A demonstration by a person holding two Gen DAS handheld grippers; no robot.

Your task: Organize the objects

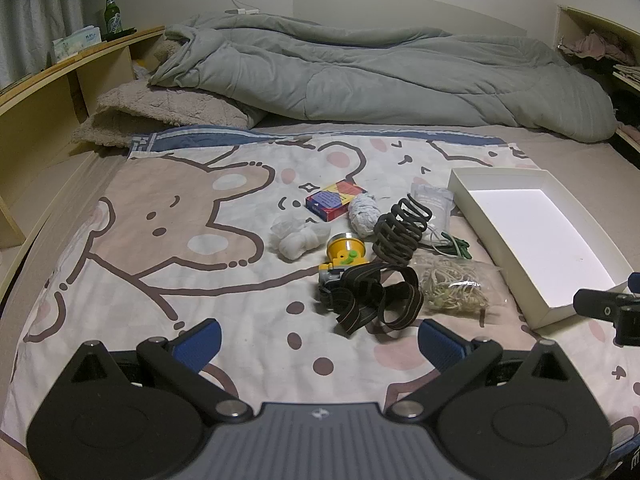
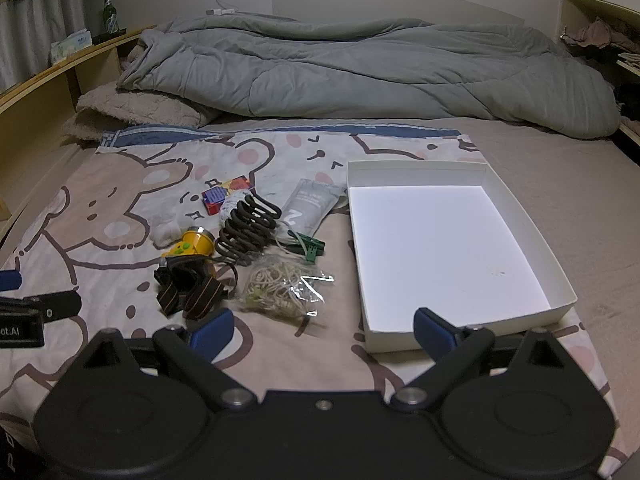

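So both grippers are just hanging low over the bed with nothing in them: the left gripper [image 1: 318, 340] has its blue-padded jaws spread wide over the cartoon bear print sheet [image 1: 160, 240], and the right gripper [image 2: 324, 330] is spread just as wide, its right finger sitting in front of the near wall of the shallow white cardboard box [image 2: 520, 216], which has nothing in it. All the clutter is piled in one bunch on the sheet just left of that box. Nearest the left gripper is the yellow headlamp with a tangled black-and-orange elastic strap [image 1: 372, 296], and right beside it, on the box side, a clear plastic bag of tan rubber bands [image 1: 452, 284]. Behind those stands a dark brown wavy hair claw clip [image 1: 400, 232], with a green clothespin [image 2: 314, 246] just next to it and a grey foil pouch [image 2: 310, 204] lying flat behind, its far corner by the box wall. Further back there's a small red and blue card box [image 1: 334, 200], a balled-up white and blue cloth [image 1: 364, 212] touching the clip, and a knotted white cloth bundle [image 1: 298, 238] near the headlamp. A rumpled grey-green duvet [image 1: 380, 72] is heaped across the far end of the bed
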